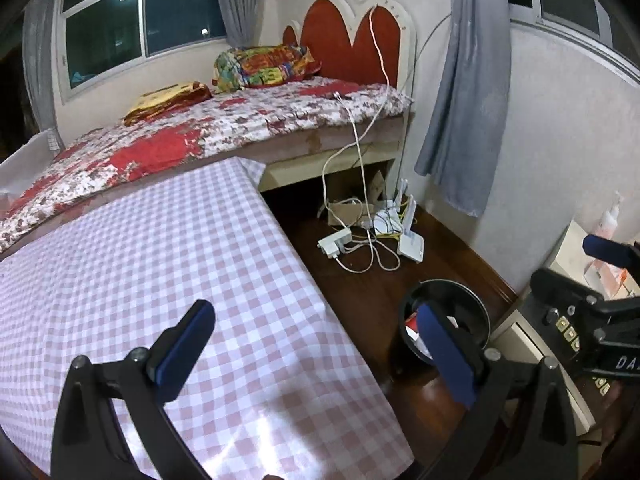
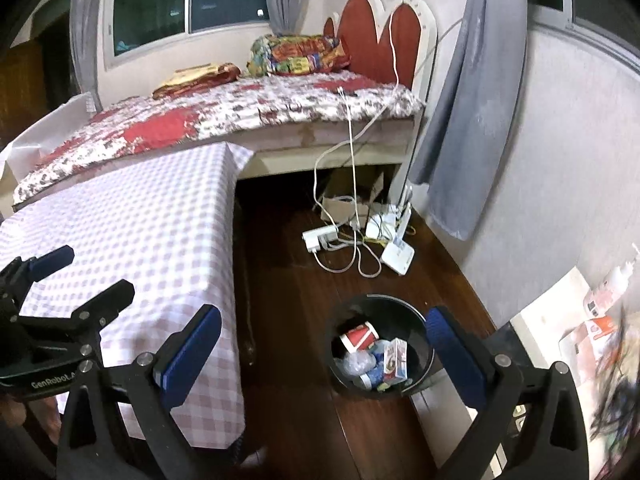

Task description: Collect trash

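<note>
While spread wide, both hand-held grippers [image 1: 316, 344] [image 2: 322, 352] hold nothing.

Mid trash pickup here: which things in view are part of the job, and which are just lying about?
Job:
black bin
red cup, small carton and plastic wrap inside it
left gripper, right gripper, both open and empty

Lying about:
power strip
router
checked tablecloth
bed

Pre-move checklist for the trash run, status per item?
1. Left hand-held gripper open, holding nothing: ok.
2. Right hand-held gripper open, holding nothing: ok.
3. Black trash bin upright on the floor, mouth unobstructed: ok.
4. Trash inside the bin (red paper cup, small carton): ok.
5. Checkered tablecloth free of trash: ok where visible.
6. More trash left elsewhere: cannot tell.
</note>
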`<control>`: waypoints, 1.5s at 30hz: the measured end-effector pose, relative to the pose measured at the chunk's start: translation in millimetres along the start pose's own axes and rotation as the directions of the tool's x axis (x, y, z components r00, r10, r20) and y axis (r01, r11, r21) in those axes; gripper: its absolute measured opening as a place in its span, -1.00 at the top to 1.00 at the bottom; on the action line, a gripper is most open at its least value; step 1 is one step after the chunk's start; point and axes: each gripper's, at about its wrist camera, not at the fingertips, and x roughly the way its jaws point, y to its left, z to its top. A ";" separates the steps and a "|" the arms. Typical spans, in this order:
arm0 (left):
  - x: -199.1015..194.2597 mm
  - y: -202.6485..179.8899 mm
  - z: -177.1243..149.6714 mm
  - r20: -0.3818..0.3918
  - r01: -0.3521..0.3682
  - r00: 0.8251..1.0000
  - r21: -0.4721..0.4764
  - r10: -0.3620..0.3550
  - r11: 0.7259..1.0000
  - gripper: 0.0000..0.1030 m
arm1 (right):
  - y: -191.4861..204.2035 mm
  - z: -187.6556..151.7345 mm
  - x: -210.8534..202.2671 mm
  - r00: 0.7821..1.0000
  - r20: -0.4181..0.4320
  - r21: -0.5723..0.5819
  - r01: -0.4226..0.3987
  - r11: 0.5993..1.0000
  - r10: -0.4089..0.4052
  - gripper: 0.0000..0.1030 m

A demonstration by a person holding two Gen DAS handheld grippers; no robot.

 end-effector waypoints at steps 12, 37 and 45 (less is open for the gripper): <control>-39.1 6.6 6.4 0.085 -0.024 0.996 -0.007 0.025 1.000 -0.97 | 9.3 12.2 -37.2 0.996 0.088 -0.017 -0.030 0.999 0.032 -1.00; -42.9 -3.2 7.7 0.088 -0.007 0.996 0.019 0.005 1.000 -0.98 | -2.4 9.9 -39.1 0.995 0.098 0.005 -0.014 1.000 0.014 -1.00; -42.4 -7.1 7.9 0.090 -0.006 0.996 0.015 0.004 1.000 -0.98 | -1.7 10.4 -40.1 0.995 0.099 0.005 -0.014 1.000 0.013 -1.00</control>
